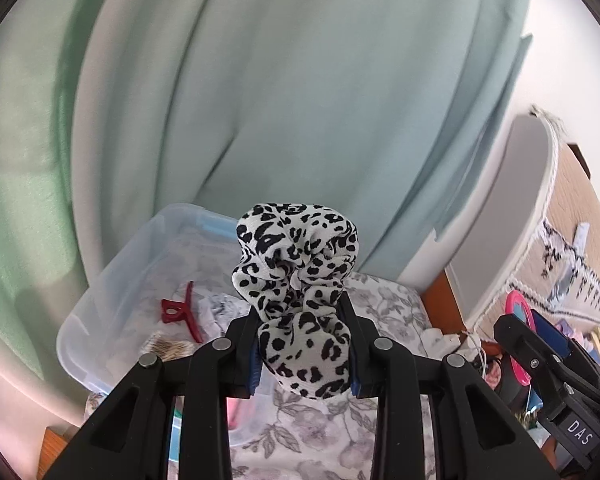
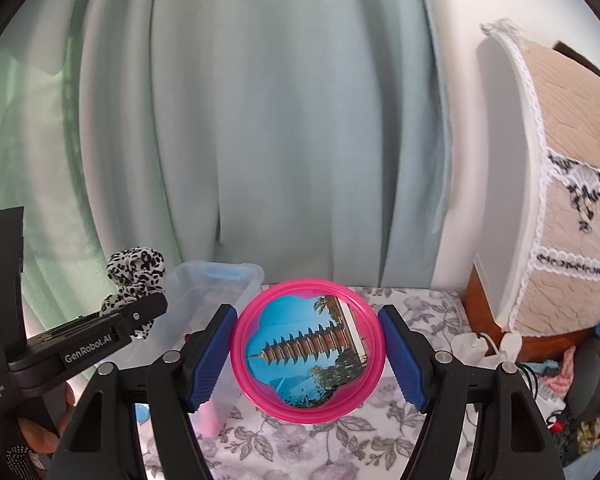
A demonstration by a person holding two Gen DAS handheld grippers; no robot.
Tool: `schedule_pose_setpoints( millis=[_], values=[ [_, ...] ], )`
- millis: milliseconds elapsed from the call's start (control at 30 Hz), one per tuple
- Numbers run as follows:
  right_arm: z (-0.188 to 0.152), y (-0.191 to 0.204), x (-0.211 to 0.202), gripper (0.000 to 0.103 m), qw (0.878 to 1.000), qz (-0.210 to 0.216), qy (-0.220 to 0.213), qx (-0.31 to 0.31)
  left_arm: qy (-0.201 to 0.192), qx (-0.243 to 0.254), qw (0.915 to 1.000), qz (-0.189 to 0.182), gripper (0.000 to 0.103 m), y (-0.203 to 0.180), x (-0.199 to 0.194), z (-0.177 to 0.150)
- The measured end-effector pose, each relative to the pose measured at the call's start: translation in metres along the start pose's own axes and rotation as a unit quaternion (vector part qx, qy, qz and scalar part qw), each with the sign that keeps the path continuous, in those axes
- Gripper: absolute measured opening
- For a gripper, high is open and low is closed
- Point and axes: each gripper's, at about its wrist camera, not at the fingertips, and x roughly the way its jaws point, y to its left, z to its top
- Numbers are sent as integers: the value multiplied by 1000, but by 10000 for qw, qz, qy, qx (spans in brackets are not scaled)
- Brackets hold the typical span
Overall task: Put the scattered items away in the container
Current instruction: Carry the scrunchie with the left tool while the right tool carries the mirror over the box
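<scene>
Leopard-print scrunchie [image 1: 296, 300] pinched in the left tongs [image 1: 303, 350], blue pads squeezing its lower half, the upper ruffle standing free above the fingertips. It hangs in the air just in front of the clear plastic bin [image 1: 112, 280], over the floral cloth [image 1: 384, 304] that covers the desk.

Over on the right, the right tongs [image 2: 307, 354] are clamped across a pink round compact mirror [image 2: 306, 350], one blue pad against each side of its rim; the glass reflects a pagoda picture against blue sky. The mirror is held up above the floral cloth, just right of the bin.

Inside the bin: a red claw clip [image 1: 182, 312], a crumpled pale cloth piece [image 1: 224, 310] beside it, and something fuzzy and striped [image 1: 168, 350] at the near wall, too blurred to name. The tongs' black arms hide the bin's near corner.

Behind everything hangs a pale green curtain [image 1: 280, 100]. To the right stands a white-edged panel with a lace-trimmed beige cover [image 2: 560, 200], with white plugs and cords [image 2: 484, 346] at its foot. Far right is a jumble of dark and colourful items, cut off at the frame edge. A hand [image 2: 40, 436] grips the left handle, only partly visible.
</scene>
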Motion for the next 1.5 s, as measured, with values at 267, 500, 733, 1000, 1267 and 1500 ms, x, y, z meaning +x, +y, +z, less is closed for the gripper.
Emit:
schedule_pose_setpoints(
  millis=[267,500,733,1000,1267,1500],
  values=[
    [6,49,22,75,9986,245,167,-439,-93,-524,9984,192,33,57,-8,2],
    [4,84,39,75,9954,462,317,-784,-6,-821,9962,276,33,88,-3,-2],
    [5,112,52,75,9920,642,524,-957,94,-976,9947,309,34,104,4,-7],
    [-9,123,89,75,9879,845,849,-987,322,-1099,9926,416,34,116,16,-15],
    [-20,131,97,75,9837,990,1089,-1029,475,-1189,9908,445,34,125,25,-17],
    [-26,134,110,75,9809,1074,1301,-971,583,-1246,9893,477,34,131,36,-21]
  ],
)
